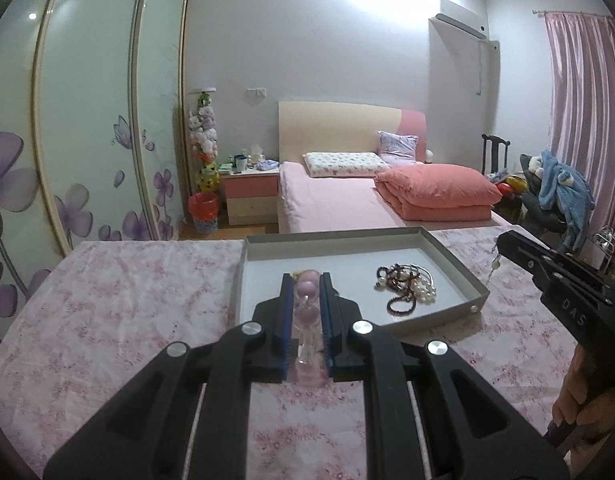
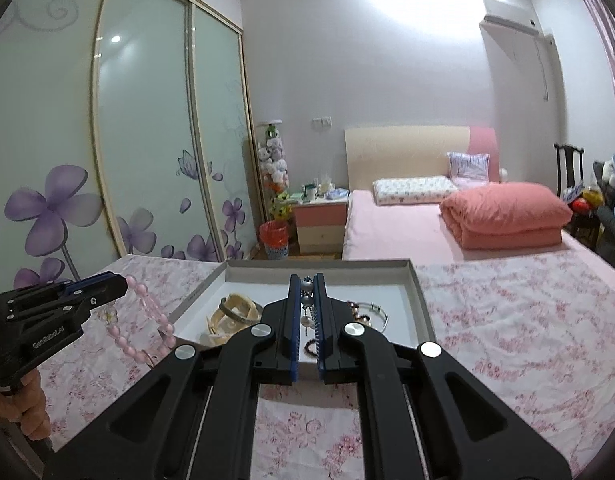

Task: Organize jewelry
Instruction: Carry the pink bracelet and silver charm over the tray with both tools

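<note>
— So, left gripper (image 1: pixel 306 280)?
— Clamped narrow on pink bead bracelet (image 2: pixel 147 312), held above floral cloth (image 1: pixel 127 300), beside grey tray (image 1: pixel 447 252).
— And right gripper (image 2: pixel 306 278)?
— Pinched tight on pearl strand (image 2: pixel 306 304), dangling over tray.

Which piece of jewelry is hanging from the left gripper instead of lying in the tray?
The pink bead bracelet: the left gripper is shut on it, so it dangles outside the tray. The cream bangle and silver bangle lie inside.
</note>
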